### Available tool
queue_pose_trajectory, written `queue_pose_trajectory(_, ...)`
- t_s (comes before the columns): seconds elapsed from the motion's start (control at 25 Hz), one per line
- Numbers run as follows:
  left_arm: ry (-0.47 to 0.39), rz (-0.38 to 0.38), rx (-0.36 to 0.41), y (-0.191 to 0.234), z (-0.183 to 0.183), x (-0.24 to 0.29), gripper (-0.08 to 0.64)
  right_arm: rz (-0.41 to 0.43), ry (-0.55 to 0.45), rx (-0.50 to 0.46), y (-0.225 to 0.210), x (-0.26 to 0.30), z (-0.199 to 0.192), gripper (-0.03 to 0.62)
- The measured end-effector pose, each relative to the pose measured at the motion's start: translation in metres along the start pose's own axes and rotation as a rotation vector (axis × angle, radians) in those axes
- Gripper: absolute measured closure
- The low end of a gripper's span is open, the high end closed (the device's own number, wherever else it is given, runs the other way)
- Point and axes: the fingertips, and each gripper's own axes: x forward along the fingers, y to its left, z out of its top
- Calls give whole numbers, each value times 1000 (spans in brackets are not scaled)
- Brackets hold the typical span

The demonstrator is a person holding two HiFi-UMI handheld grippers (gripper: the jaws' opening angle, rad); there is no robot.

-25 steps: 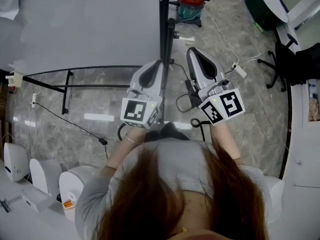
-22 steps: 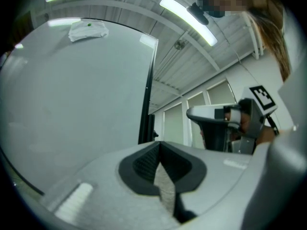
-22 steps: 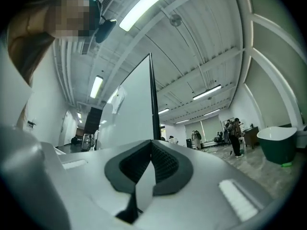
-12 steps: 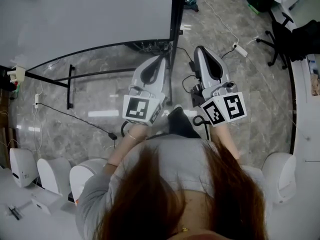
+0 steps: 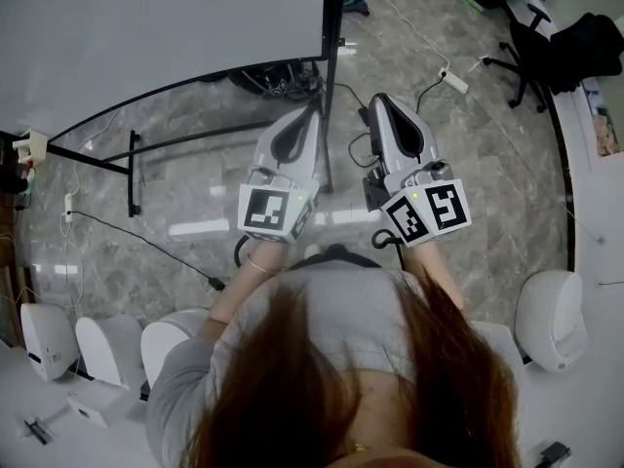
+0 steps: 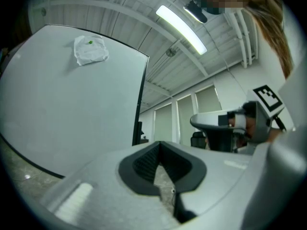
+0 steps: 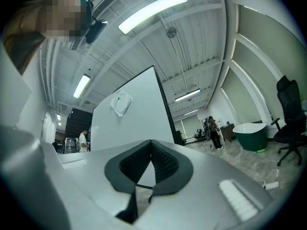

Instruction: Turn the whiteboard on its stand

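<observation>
Closest to me, my left gripper point(image 5: 310, 117) and my right gripper point(image 5: 383, 105) both have their jaws pressed together with nothing between them. I hold them side by side in front of my chest. The left tip is just beside the black side frame point(image 5: 333, 27) of the whiteboard point(image 5: 166, 27), and the right is a little off to its right. Neither seems to touch it. I judge that closed jaws suit a push on that edge better than a pinch, and the outer edge gives the most swing for the least effort.

The whiteboard stands upright on its black stand point(image 5: 132, 172), ahead and to my left, on the marble floor point(image 5: 487, 164). Its side edge rises straight up near my grippers. Its long axis runs away from that edge to my left, and its broad face is turned roughly toward me. A crumpled sheet point(image 6: 90, 49) sticks near its top.
</observation>
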Motion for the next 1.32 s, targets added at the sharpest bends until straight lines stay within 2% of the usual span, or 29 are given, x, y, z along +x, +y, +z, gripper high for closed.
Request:
queue_pose_trajectory(0.2,-2,-11,-2,-18,0,-1,557,66,17,28,10,-13,1,589)
queue_pose_trajectory(0.6,3,-9,9,-42,8,0,557,61,21,-32,8,-29,9,589)
queue_pose_trajectory(1.32,4,-6,2,-50,5,-1,558,71,36,-41,14,-34,2,588)
